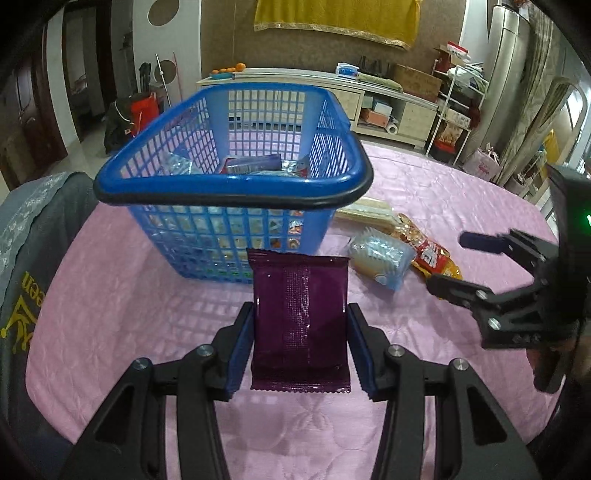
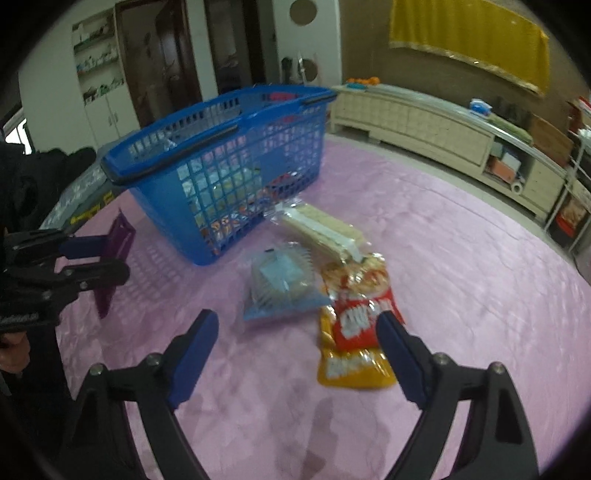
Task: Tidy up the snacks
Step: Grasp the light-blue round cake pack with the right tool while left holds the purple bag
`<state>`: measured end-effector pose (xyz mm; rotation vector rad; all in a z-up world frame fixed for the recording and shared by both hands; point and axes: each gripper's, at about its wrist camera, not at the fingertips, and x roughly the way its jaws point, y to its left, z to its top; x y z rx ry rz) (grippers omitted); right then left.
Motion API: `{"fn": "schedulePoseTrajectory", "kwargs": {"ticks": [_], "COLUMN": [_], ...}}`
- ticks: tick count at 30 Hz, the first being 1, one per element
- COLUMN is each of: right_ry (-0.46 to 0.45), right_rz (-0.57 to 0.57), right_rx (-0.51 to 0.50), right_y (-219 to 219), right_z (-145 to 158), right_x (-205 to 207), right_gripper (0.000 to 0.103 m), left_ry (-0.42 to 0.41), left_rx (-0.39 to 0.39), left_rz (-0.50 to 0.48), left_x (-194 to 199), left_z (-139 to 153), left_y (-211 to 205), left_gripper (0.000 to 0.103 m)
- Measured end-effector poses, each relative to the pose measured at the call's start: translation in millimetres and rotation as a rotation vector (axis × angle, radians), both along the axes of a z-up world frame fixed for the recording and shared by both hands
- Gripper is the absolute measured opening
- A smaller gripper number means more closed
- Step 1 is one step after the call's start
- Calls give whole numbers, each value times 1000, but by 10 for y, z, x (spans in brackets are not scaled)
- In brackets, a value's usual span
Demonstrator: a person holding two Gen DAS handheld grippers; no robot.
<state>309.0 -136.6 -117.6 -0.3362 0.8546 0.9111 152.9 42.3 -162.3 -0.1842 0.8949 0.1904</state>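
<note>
pink tablecloth [image 1: 122,295] | purple packet [image 1: 300,321] clamped in left tongs [image 1: 300,345]

A home living room: long sideboard [image 2: 424,122], yellow wall cloth [image 1: 336,18].

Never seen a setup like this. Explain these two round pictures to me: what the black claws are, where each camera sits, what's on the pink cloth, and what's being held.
The claws are hand-held two-finger grippers, each carrying a fisheye camera looking along its fingers. The left gripper grips a purple snack packet. The right gripper is open and empty. On the pink tablecloth stands a blue basket already holding snacks. Beside it lie a clear-and-blue packet, a red-and-yellow bag and a pale cracker pack.
</note>
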Motion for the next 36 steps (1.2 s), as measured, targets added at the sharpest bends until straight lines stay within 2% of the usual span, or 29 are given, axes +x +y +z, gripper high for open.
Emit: {"fn": "schedulePoseTrajectory", "kwargs": {"ticks": [8, 11, 14, 16, 17, 19, 26, 36], "right_ry": [6, 6, 56, 47, 51, 80, 68, 41], "right_rz": [88, 90, 82, 76, 72, 65, -22, -57], "right_rx": [-63, -104, -123, -126, -119, -94, -41, 19], "right_y": [414, 524, 568, 560, 547, 497, 230, 101], "right_z": [-132, -214, -330, -351, -341, -309, -37, 375], "right_x": [103, 133, 173, 140, 125, 81, -276, -682], "right_gripper": [88, 81, 69, 58, 58, 57, 57, 56], "left_ry": [9, 11, 16, 18, 16, 9, -18, -97], "left_rx": [-27, -31, -32, -30, -32, -36, -30, -43], "left_rz": [-4, -3, -4, -2, -1, -1, -15, -56], "left_x": [-10, -3, -11, -8, -26, -48, -128, -349], "left_z": [-67, -81, -97, -92, -78, -50, 43, 349], "left_y": [89, 101, 125, 113, 106, 93, 12, -37], "left_gripper": [46, 46, 46, 46, 46, 46, 46, 46]}}
